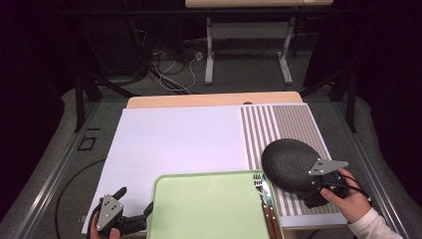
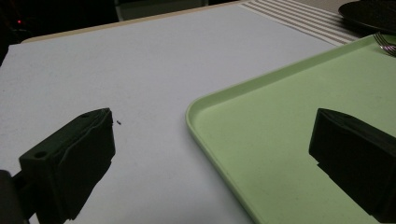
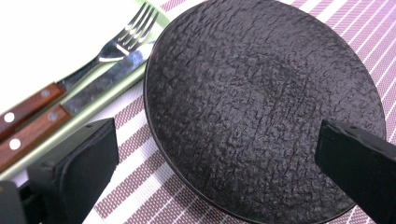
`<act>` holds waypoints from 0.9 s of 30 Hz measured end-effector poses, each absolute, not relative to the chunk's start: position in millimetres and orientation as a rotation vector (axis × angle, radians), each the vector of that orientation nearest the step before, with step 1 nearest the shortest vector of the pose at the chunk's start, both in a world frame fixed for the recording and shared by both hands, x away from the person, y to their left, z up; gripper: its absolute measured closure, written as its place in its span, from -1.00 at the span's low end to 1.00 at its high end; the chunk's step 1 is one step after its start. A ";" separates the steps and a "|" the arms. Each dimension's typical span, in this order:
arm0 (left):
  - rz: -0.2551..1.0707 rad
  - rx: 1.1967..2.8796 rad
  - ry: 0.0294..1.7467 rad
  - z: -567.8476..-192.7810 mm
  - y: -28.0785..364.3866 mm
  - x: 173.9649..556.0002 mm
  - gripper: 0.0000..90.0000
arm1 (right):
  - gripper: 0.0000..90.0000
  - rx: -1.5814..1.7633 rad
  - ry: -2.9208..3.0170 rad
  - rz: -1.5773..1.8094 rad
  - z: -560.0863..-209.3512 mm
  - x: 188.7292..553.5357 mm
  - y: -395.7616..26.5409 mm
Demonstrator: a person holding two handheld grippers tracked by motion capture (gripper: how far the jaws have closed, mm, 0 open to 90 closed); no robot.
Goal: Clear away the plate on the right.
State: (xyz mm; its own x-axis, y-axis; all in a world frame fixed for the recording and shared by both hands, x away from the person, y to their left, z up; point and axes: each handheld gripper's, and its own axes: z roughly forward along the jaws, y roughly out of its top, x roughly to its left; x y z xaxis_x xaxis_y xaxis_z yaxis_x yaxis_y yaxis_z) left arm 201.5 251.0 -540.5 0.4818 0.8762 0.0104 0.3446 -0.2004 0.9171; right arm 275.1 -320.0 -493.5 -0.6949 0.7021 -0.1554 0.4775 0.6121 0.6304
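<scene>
Claws of both hands were spread wide and held nothing. The right claw (image 1: 311, 191) was at the near right edge of the black plate (image 1: 290, 163), and the person's right hand (image 1: 348, 201) gripped it from behind. In the right gripper view, the plate (image 3: 266, 107) lay between the two black jaws, one jaw at the lower left over the striped mat (image 3: 140, 186) and the other at the lower right over the plate's rim. I could not tell if the jaws touched the plate. The plate had a rough, textured surface and it rested on the striped placemat (image 1: 278, 129), on the right part of the tabletop (image 1: 214, 99).

Just left of the plate, a fork (image 1: 259, 185) and a knife (image 1: 267, 204) with wooden handles lay side by side along the right rim of the green tray (image 1: 209, 206). The right gripper view showed the fork (image 3: 116, 42) and the knife (image 3: 98, 79) close to the plate's edge.

The left claw (image 1: 134, 204) was at the near left corner of the tray, over the white sheet (image 1: 174, 139). In the left gripper view, one jaw stood over the white sheet (image 2: 116, 70) and the other over the inside of the tray (image 2: 261, 126), so the tray's rounded corner was between them, not gripped.
</scene>
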 end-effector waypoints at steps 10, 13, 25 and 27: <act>0.688 1.767 1.036 -540.7 250.5 201.5 -0.99 | -1.00 0.876 2.505 0.718 -495.7 276.1 -317.7; 0.692 1.769 1.035 -540.7 250.8 201.8 -0.99 | -1.00 0.866 2.500 0.704 -496.8 276.6 -318.1; 0.687 1.767 1.034 -540.7 250.4 201.4 -0.99 | -1.00 0.801 2.495 0.643 -505.0 275.8 -318.6; 0.687 1.768 1.034 -540.8 250.3 201.6 -0.99 | -1.00 0.729 2.505 0.608 -505.3 276.2 -319.1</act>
